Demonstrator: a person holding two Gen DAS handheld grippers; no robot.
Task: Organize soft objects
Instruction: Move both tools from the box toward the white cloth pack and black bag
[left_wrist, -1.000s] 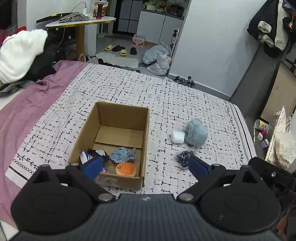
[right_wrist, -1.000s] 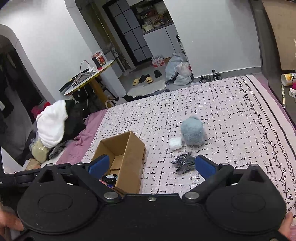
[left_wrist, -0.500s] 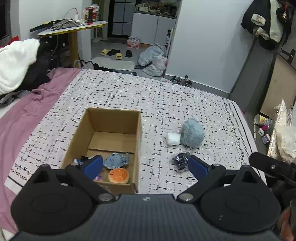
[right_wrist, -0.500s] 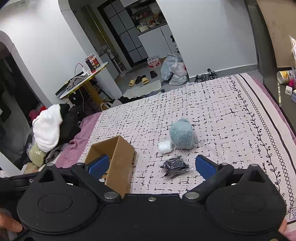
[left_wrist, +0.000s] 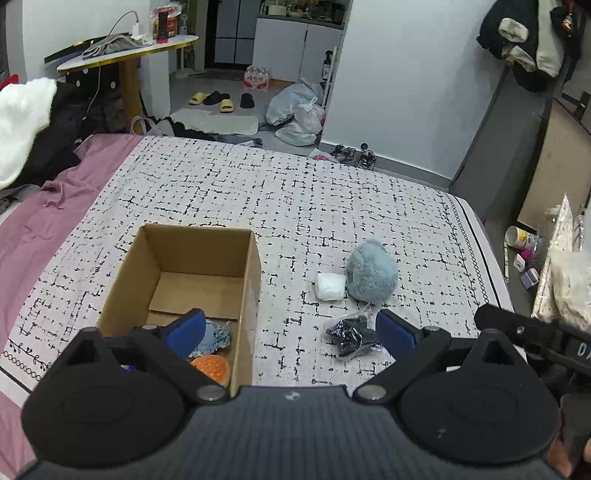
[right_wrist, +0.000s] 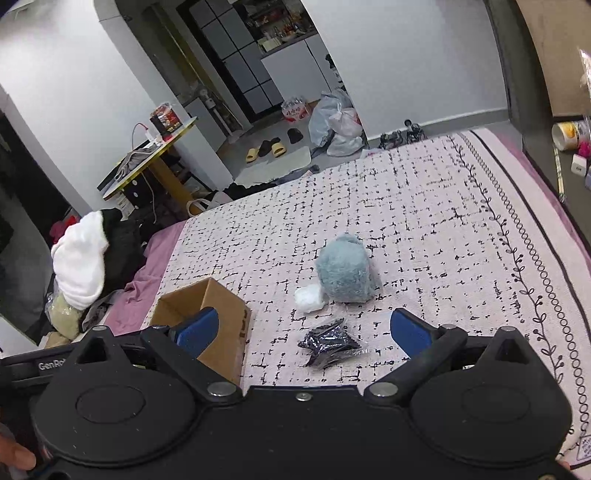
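Both claws hang wide and empty above the bed: the left claw (left_wrist: 291, 328) with its blue pads spread over the near end of the cardboard box (left_wrist: 184, 288), the right claw (right_wrist: 303, 328) spread over the dark crinkly packet (right_wrist: 328, 343). Over the last second both views have swung rightward and drawn back a little, so the box sits lower and more to the left in each than it did, while nothing on the bedspread (left_wrist: 295, 199) has itself shifted. To my eye that means no item has gone into the box in this stretch, and the right claw is lining up on the packet as the next pick. Three things are still out: the packet, the white soft block (left_wrist: 330, 286) and the fuzzy blue-grey ball (left_wrist: 372, 273), these two touching. Inside the box lie an orange bun-like toy (left_wrist: 211, 367) and a blue plush (left_wrist: 216, 334), both partly covered by the left claw's pad and body; a dark or purple item beside them is too hidden to name. From the right wrist the box interior cannot be seen.
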